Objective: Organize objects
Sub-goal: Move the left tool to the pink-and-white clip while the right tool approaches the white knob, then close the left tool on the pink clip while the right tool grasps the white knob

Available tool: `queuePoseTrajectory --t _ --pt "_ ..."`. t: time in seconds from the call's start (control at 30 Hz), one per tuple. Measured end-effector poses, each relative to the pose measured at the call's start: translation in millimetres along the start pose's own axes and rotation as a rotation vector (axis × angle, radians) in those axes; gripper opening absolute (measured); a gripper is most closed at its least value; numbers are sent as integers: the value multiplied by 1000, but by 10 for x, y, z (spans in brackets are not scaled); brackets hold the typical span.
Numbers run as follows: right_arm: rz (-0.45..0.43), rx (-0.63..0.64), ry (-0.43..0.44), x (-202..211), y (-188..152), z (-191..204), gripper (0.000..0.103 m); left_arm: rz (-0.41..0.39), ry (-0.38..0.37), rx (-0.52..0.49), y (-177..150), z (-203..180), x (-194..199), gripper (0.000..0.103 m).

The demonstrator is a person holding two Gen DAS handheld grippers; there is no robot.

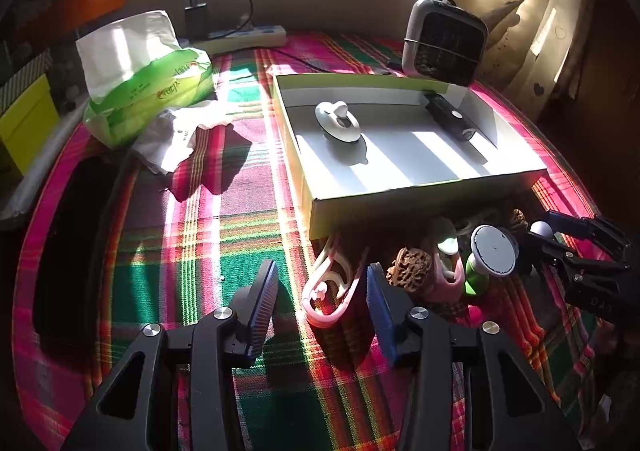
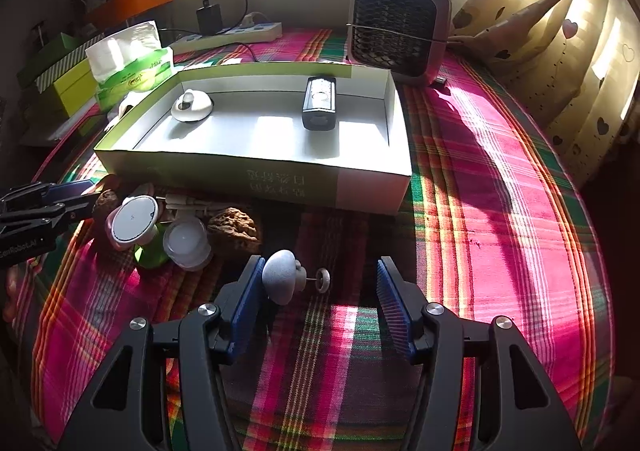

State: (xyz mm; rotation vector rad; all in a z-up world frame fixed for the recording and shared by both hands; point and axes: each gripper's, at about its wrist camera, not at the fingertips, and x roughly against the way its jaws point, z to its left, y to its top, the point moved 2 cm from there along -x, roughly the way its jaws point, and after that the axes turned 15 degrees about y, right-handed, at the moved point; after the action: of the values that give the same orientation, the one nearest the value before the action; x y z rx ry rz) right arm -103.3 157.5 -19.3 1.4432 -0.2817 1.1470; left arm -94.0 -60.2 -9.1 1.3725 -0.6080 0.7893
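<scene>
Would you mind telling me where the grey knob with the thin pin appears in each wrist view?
Left wrist: grey knob at far right, by the right gripper, mostly hidden.
Right wrist: low centre, beside the left pad of the open right gripper.
Shared landmark: the shallow box's near wall.

You had bare plaid cloth [image 2: 500, 187] to the right of the box [image 2: 256, 175], wide enough to pass. Ahead, a walnut [image 2: 236, 229], a lidded cup [image 2: 186, 243] and a grey knob [image 2: 280, 277] crowded the box's near wall; a heater [image 2: 396, 27] stood behind.
</scene>
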Motion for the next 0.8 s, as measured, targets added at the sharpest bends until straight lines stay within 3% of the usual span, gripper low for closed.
queuePoseTrajectory --t 0.37,0.5,0.7,0.8 --pt "-1 3 2 11 -5 2 54 -8 56 -8 -12 -3 1 28" --pt "-3 6 3 24 -8 7 47 -7 70 3 -12 21 -1 21" --pt "-3 21 14 26 -13 58 33 -6 74 10 -16 12 -1 21" --pt "-5 17 18 27 -14 57 33 -6 72 11 -15 11 0 21"
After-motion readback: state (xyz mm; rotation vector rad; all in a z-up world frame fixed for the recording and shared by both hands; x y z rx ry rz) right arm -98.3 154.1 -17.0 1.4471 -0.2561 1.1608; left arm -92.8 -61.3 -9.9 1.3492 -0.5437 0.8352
